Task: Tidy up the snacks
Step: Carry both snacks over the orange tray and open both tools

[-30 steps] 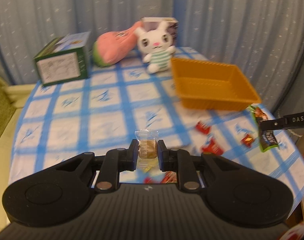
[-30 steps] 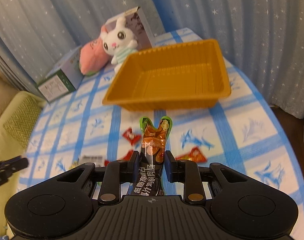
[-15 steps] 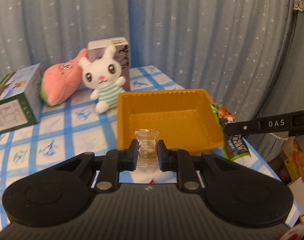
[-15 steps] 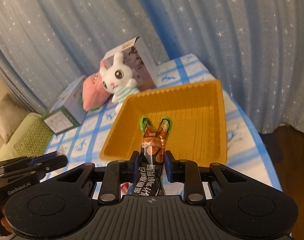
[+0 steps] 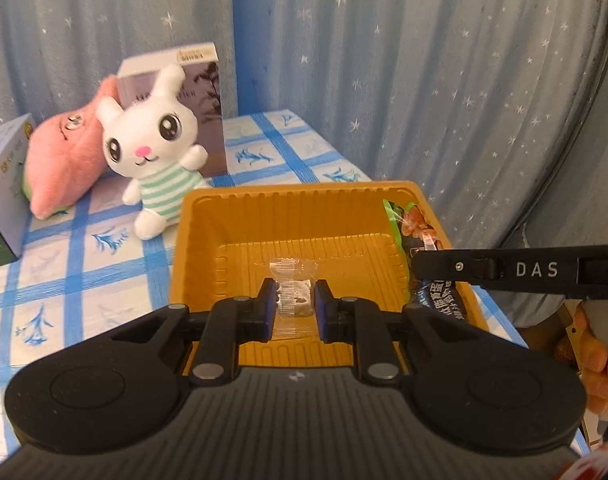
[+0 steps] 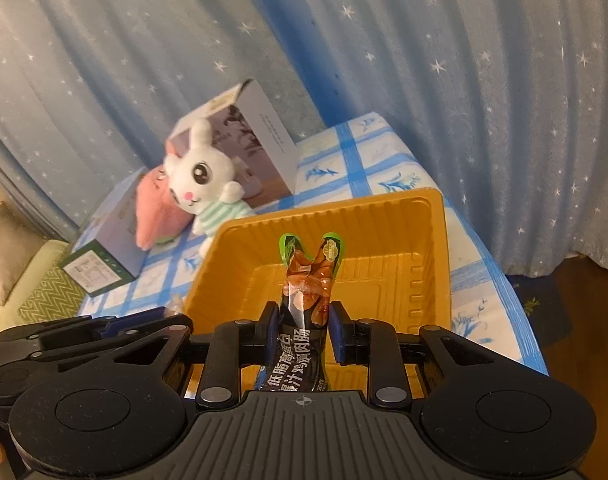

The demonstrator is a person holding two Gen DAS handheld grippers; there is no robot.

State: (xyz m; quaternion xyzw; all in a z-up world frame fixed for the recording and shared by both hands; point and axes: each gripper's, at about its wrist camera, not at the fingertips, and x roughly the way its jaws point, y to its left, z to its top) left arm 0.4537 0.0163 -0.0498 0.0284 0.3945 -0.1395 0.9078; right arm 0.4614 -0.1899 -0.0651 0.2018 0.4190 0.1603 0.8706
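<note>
Clear-wrapped candy (image 5: 294,298), sausage pack (image 6: 307,280) over orange tray (image 5: 304,220)

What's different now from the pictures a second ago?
Both grippers carried their snacks from over the tablecloth to above the orange tray. The left gripper still pinches the clear-wrapped candy; the right gripper still clamps the sausage packet. Nothing was let go. The bunny toy and boxes stayed put.
</note>
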